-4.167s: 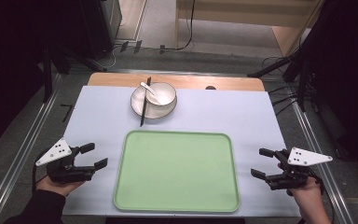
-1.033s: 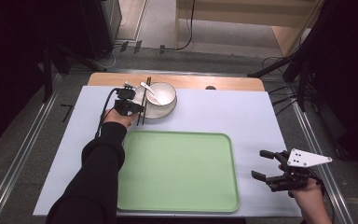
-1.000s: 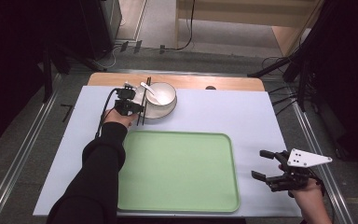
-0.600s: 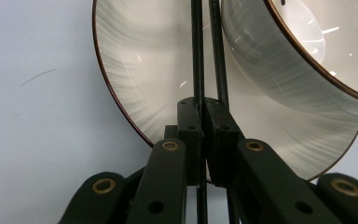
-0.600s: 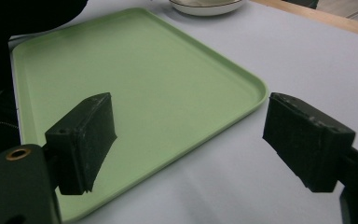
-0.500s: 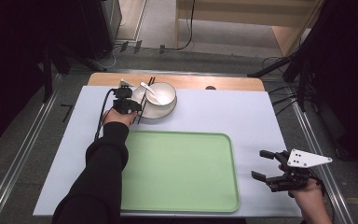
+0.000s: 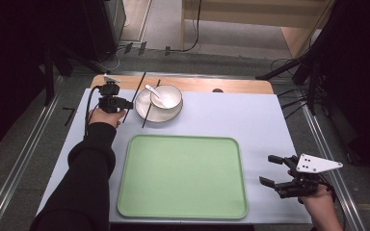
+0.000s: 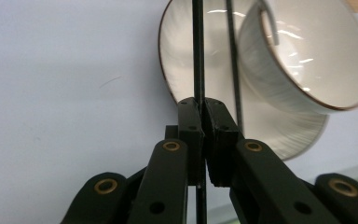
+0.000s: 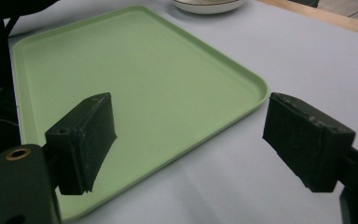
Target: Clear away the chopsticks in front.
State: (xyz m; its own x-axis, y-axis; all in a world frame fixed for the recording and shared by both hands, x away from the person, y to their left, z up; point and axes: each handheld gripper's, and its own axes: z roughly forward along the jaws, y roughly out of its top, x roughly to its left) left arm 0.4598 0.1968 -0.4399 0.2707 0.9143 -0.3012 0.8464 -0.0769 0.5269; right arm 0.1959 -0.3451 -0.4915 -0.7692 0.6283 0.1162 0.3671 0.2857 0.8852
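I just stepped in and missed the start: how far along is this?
Early. Nothing lies on the green tray yet. The left gripper is shut on one black chopstick; the second chopstick, bowl and spoon remain. The right gripper waits open.

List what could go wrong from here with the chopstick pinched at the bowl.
1. The left gripper is shut on one chopstick alone; its mate lies across the bowl close beside it and may be knocked off.
2. The grip is near one end of a thin stick, so it could pivot or slip when lifted.
3. The spoon in the bowl may get bumped.
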